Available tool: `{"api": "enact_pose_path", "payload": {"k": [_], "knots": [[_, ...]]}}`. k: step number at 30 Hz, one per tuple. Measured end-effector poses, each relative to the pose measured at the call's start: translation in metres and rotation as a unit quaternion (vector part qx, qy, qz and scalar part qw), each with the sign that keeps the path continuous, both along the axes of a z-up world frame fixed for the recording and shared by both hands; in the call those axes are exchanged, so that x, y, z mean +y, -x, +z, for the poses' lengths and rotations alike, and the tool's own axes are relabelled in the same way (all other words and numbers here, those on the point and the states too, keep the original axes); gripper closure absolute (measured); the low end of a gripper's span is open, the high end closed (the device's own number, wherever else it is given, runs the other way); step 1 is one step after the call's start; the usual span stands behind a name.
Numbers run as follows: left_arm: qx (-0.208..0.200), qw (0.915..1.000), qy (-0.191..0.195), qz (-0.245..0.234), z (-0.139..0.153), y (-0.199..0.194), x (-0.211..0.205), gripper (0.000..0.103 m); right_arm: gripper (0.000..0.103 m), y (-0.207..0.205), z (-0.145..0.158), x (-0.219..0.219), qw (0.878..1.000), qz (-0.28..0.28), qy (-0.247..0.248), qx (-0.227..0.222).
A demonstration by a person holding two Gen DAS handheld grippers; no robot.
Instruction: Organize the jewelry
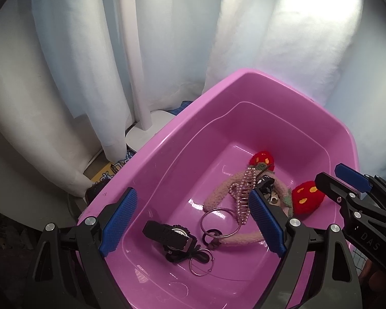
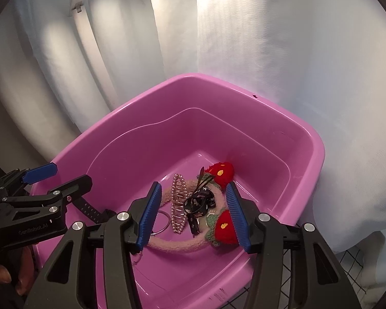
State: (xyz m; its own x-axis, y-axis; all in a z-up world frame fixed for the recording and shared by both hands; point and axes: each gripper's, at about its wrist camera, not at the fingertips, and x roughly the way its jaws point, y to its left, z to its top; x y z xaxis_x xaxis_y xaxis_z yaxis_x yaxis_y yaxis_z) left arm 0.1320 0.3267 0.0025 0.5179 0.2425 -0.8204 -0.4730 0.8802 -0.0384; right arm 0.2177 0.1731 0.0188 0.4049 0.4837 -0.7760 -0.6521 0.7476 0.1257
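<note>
A pink plastic tub (image 1: 167, 139) (image 2: 131, 110) holds the jewelry. Inside lie a black watch (image 1: 171, 237), a large silver hoop (image 1: 220, 222), a smaller hoop (image 1: 202, 262), a pearl claw clip (image 1: 245, 193) (image 2: 178, 203), a fuzzy headband with red strawberries (image 1: 307, 197) (image 2: 225, 228) and a black patterned bow (image 2: 199, 200). My left gripper (image 1: 193, 221) is open and empty above the watch and hoops. My right gripper (image 2: 193, 213) is open and empty above the bow and headband; it also shows at the right of the left wrist view (image 1: 347, 182).
White curtains (image 1: 270, 38) hang close behind the tub. A white lamp stand and base (image 1: 146, 126) are at the back left. A wire grid (image 2: 347, 262) shows under the tub's right side.
</note>
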Motion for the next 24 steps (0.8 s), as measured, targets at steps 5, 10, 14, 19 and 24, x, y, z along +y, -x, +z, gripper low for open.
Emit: {"api": "enact_pose_path", "payload": {"k": [5, 10, 14, 19, 24], "knots": [[0.002, 1.0, -0.002, 0.003, 0.001, 0.001, 0.0, 0.017, 0.052, 0.004, -0.001, 0.0, 1.0, 0.002, 0.001, -0.002], [0.002, 1.0, -0.004, 0.006, 0.001, 0.003, 0.0, 0.017, 0.052, 0.005, 0.0, 0.0, 1.0, 0.002, 0.001, -0.003], [0.002, 1.0, -0.006, 0.007, 0.001, 0.005, -0.001, 0.017, 0.052, 0.008, 0.0, -0.001, 1.0, 0.001, 0.0, -0.003], [-0.001, 0.9999, -0.005, 0.009, 0.003, 0.007, -0.002, 0.017, 0.052, 0.012, 0.0, -0.004, 1.0, 0.0, -0.001, -0.004], [0.0, 0.9999, -0.003, 0.011, 0.003, 0.008, -0.002, 0.017, 0.052, 0.015, 0.002, -0.006, 1.0, 0.002, -0.001, -0.007]]}}
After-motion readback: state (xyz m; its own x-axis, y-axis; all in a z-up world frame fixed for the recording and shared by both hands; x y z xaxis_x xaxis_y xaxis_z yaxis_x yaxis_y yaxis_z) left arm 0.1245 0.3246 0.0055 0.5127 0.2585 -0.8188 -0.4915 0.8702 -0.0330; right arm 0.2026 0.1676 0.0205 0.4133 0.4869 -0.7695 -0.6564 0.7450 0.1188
